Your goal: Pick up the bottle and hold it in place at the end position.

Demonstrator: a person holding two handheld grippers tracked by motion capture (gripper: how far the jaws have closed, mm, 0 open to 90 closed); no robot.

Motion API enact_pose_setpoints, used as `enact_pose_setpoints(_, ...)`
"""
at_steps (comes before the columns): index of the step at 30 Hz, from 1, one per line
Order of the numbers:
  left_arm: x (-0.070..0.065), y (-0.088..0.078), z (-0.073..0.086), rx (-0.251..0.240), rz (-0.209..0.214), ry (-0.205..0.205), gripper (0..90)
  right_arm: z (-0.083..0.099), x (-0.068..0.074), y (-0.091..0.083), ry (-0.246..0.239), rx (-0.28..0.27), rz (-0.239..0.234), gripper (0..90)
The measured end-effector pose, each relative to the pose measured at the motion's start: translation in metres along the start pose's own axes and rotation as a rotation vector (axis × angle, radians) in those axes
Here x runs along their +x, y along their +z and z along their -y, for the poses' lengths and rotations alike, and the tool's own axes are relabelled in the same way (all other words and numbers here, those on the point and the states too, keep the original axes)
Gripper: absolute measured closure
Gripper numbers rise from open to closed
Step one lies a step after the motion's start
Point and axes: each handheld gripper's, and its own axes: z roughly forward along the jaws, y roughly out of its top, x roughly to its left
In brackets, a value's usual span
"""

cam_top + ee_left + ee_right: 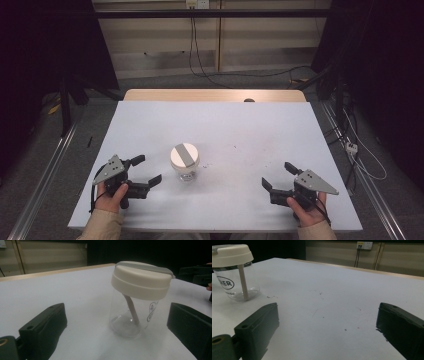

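A clear glass jar (185, 162) with a cream lid and a grey strip across the top stands upright near the middle of the white table (225, 125). A straw-like tube leans inside the jar (135, 307), which also stands at the upper left of the right gripper view (235, 272). My left gripper (146, 171) rests just left of the jar, open, its jaws pointing toward it. My right gripper (279, 176) rests at the front right of the table, open, with nothing between its jaws. In each gripper view the black jaws stand wide apart.
The table's far wooden edge (215, 95) shows beyond the white top. Dark stands (65, 100) and cables (360, 150) sit on the floor on both sides. A wall socket (364, 245) is on the back wall.
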Motion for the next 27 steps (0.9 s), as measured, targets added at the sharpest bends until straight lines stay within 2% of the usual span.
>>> enact_pose_setpoints(11,-0.006,0.01,-0.002,0.008,0.005,0.002,2.2,0.0,-0.001,0.0,-0.003,-0.002,0.0,4.1)
enact_pose_setpoints(12,-0.007,0.012,-0.003,0.017,0.002,0.015,2.2,0.0,-0.001,0.0,-0.005,-0.002,-0.001,4.1)
enact_pose_setpoints(15,-0.009,0.014,-0.003,0.04,-0.003,0.013,2.2,0.0,-0.001,0.0,-0.004,-0.001,-0.001,4.1)
enact_pose_setpoints(21,-0.012,0.022,-0.003,0.051,0.001,0.004,2.3,0.0,-0.002,0.0,-0.002,-0.003,0.003,4.2)
enact_pose_setpoints(27,-0.019,0.039,-0.003,0.098,0.015,0.014,2.6,0.0,-0.001,0.001,0.001,0.0,0.002,4.3)
